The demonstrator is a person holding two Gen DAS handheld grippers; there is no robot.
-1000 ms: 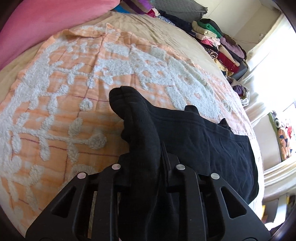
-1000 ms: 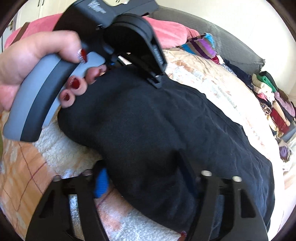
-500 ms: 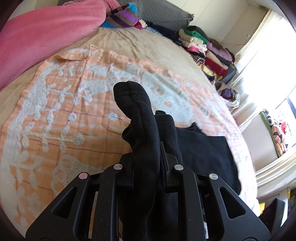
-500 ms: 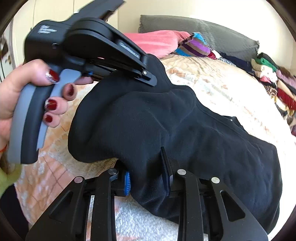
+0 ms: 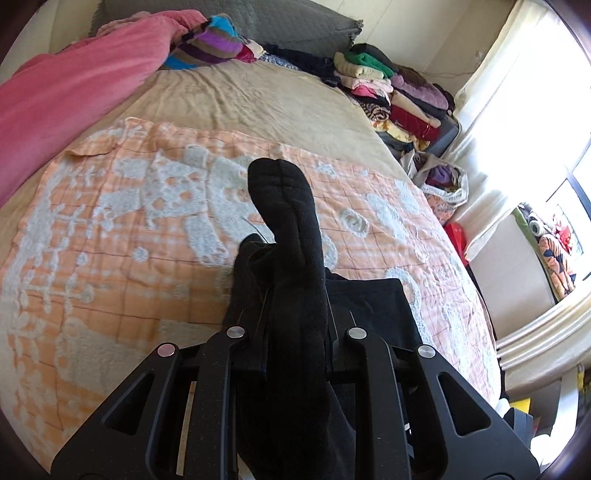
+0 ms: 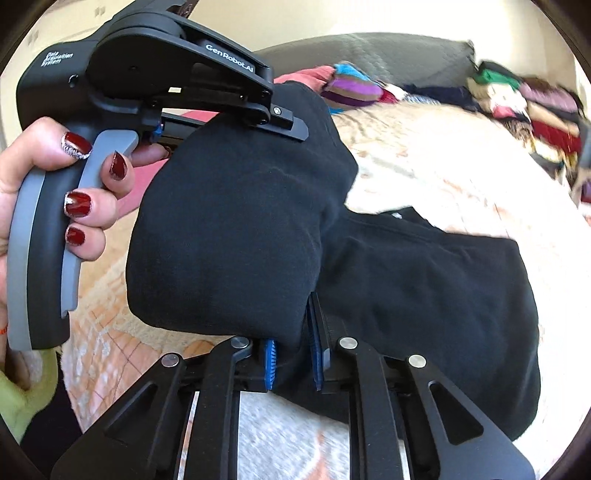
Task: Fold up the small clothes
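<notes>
A black garment [image 5: 291, 229] is bunched up and lifted over the orange-and-white blanket [image 5: 110, 240], its far part still lying flat on it. My left gripper [image 5: 295, 325] is shut on a thick roll of that cloth, which sticks up past the fingertips and hides them. In the right wrist view the same garment [image 6: 229, 229] hangs between the two grippers. My right gripper [image 6: 293, 354] has its jaws closing tight on a lower fold, the blue pads [image 6: 269, 363] pressing the cloth. A hand [image 6: 85, 206] holds the left gripper [image 6: 291, 122] at the upper left.
The blanket lies on a beige bed sheet [image 5: 258, 99]. A pink cover [image 5: 74, 81], a striped bundle [image 5: 207, 44] and a grey pillow [image 5: 295, 22] are at the head. Stacked folded clothes [image 5: 391, 92] and a bag [image 5: 443, 181] stand at the far right edge.
Both grippers have risen and pulled back, lifting the near part of the black garment off the blanket. The right jaws went from wide apart to clamped on a fold.
</notes>
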